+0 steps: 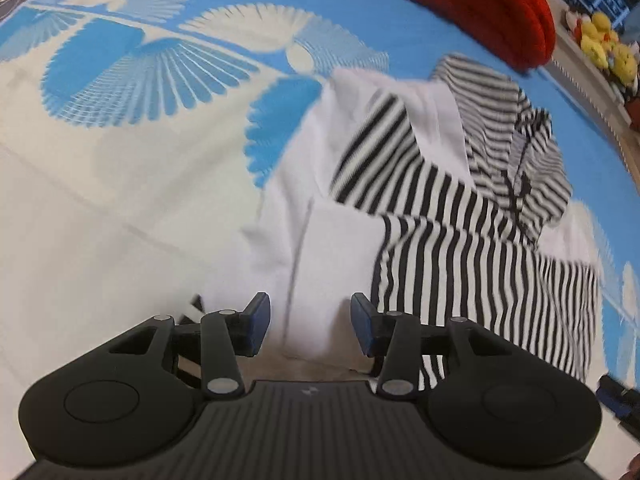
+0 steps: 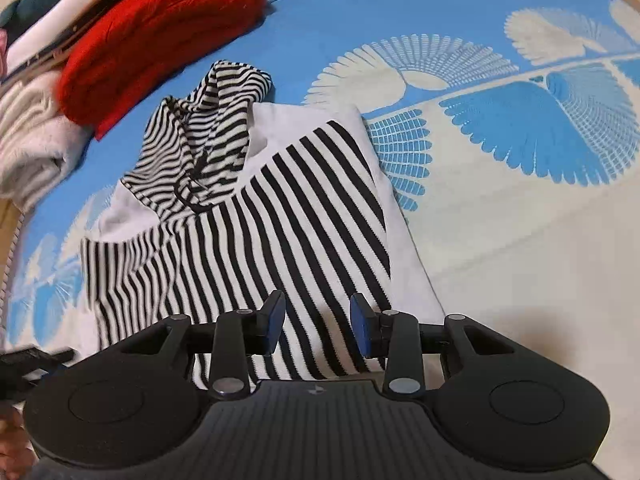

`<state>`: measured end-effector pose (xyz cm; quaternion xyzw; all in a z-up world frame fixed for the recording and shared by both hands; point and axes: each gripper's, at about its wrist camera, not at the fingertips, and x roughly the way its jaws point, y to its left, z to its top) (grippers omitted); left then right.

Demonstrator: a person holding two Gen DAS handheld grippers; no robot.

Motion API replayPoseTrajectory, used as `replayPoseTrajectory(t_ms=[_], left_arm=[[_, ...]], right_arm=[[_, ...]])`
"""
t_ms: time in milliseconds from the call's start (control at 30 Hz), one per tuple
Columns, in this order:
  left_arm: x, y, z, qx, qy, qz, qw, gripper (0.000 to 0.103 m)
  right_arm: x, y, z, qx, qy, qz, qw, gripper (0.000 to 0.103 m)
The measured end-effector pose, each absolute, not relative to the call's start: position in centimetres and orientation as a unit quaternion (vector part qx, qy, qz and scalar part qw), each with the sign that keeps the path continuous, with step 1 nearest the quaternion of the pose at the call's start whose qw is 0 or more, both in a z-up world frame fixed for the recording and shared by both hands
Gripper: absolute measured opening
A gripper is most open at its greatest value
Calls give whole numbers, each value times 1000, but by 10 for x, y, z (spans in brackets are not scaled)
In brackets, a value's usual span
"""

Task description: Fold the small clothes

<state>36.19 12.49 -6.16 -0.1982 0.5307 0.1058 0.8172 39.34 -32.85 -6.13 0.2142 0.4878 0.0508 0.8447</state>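
Striped hoodie (image 2: 256, 220): lying partly folded on the blue-and-cream patterned bedspread (image 2: 520, 240), its sleeves turned in over the body and its hood (image 2: 208, 136) bunching at the far end, with a dark drawstring trailing across it.
White panels: showing plain white fabric along the hoodie's side edge and beside the hood, where the garment is folded over.
Left gripper (image 1: 310, 326): pointing down at the near white edge of the hoodie — jaws standing apart, blue pads clear of each other, nothing pinched between them; whether the tips are touching the cloth I cannot tell.
Right gripper (image 2: 318, 328): hovering over the striped near hem, jaws parted, striped cloth showing in the gap but not being squeezed by the pads.
Red knit garment (image 2: 160, 36): sitting folded just beyond the hood, apart from it.
Other clothes (image 2: 28, 128): piling up beside the red knit — a fluffy white piece and more folded items behind.
Yellow plush toys (image 1: 604, 46): sitting off the bedspread, at the far right edge of the left wrist view.
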Motion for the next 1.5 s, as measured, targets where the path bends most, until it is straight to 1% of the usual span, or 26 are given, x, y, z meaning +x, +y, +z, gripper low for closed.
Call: replayPoseTrajectory(t_ms=[33, 67, 100, 133, 200, 300, 333, 367, 400, 467, 500, 633, 700, 800, 867, 900, 933, 1000, 1100, 1167, 1233, 1300, 1333, 1400, 1433, 1500], left_arm=[[364, 120, -65, -187, 533, 106, 819, 43], [364, 116, -67, -175, 533, 107, 821, 33], [366, 112, -66, -158, 529, 108, 827, 11], [365, 108, -62, -140, 516, 113, 837, 9], [362, 99, -42, -108, 465, 111, 872, 8], [351, 92, -12, -90, 381, 97, 915, 8], [349, 92, -9, -89, 371, 100, 919, 8], [349, 93, -10, -94, 373, 105, 917, 9], [351, 97, -16, -107, 392, 110, 907, 11], [360, 105, -36, -127, 456, 107, 874, 11], [360, 110, -44, -138, 476, 120, 860, 11], [355, 110, -34, -139, 450, 119, 874, 12], [355, 102, -31, -131, 444, 95, 882, 16], [362, 95, -50, -134, 491, 80, 857, 21], [364, 95, -70, -134, 539, 94, 827, 21], [364, 96, -72, -131, 542, 101, 824, 20], [363, 96, -68, -127, 536, 106, 828, 21], [361, 95, -53, -115, 510, 111, 845, 21], [358, 91, -40, -111, 476, 98, 867, 28], [361, 90, -54, -116, 506, 102, 849, 30], [364, 91, -74, -133, 548, 110, 819, 29], [365, 88, -69, -116, 536, 119, 827, 30], [366, 84, -63, -100, 528, 120, 835, 30], [365, 77, -46, -81, 496, 115, 857, 31], [364, 73, -40, -76, 483, 112, 865, 31], [363, 67, -29, -73, 463, 108, 877, 31]], right_arm=[[394, -328, -60, 213, 487, 54, 845, 38], [394, -328, -60, 210, 486, 57, 847, 38], [393, -328, -60, 206, 486, 60, 847, 39], [394, -327, -60, 205, 488, 62, 846, 39], [395, -328, -63, 209, 492, 61, 843, 39], [397, -329, -67, 225, 499, 58, 835, 39], [397, -330, -68, 231, 499, 55, 833, 39], [397, -331, -70, 236, 500, 51, 831, 39], [397, -331, -72, 241, 503, 45, 829, 38], [397, -333, -80, 252, 511, 26, 821, 38], [396, -334, -85, 255, 517, 9, 817, 38], [393, -338, -97, 270, 534, -23, 801, 37], [392, -333, -85, 257, 518, -23, 816, 38], [393, -324, -73, 230, 497, -3, 837, 38], [396, -326, -83, 253, 514, 5, 820, 38], [397, -329, -91, 267, 527, 0, 807, 38], [398, -332, -100, 276, 542, -10, 794, 37], [397, -332, -99, 277, 544, -13, 792, 36], [395, -322, -75, 226, 507, 5, 832, 38], [395, -322, -69, 218, 489, 21, 845, 43], [398, -335, -86, 270, 510, 21, 817, 44], [397, -343, -106, 288, 546, -9, 786, 32], [396, -345, -105, 288, 542, -12, 789, 31], [395, -341, -91, 262, 529, -3, 807, 35], [392, -338, -80, 243, 513, 3, 823, 39], [389, -334, -64, 207, 488, 7, 848, 40]])
